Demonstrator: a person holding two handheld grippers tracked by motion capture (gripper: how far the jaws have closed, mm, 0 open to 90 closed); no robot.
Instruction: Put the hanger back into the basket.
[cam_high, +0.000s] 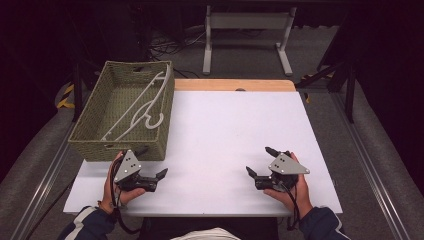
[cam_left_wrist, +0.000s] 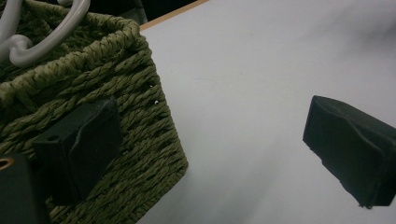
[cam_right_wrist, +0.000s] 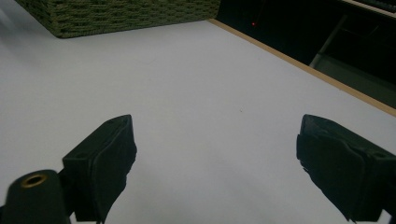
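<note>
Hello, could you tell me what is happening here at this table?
A person sits at a white table with a gripper in each hand. Both grippers are open and hold nothing. The left gripper rests close to the near corner of a green woven basket, which stands at the table's left side. A white clothes hanger lies inside the basket. The right gripper rests over bare table, far from the basket.

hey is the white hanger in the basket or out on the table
In. The hanger lies slanted inside the basket, its hook toward the near wall; the left gripper view shows its hook above the rim.
</note>
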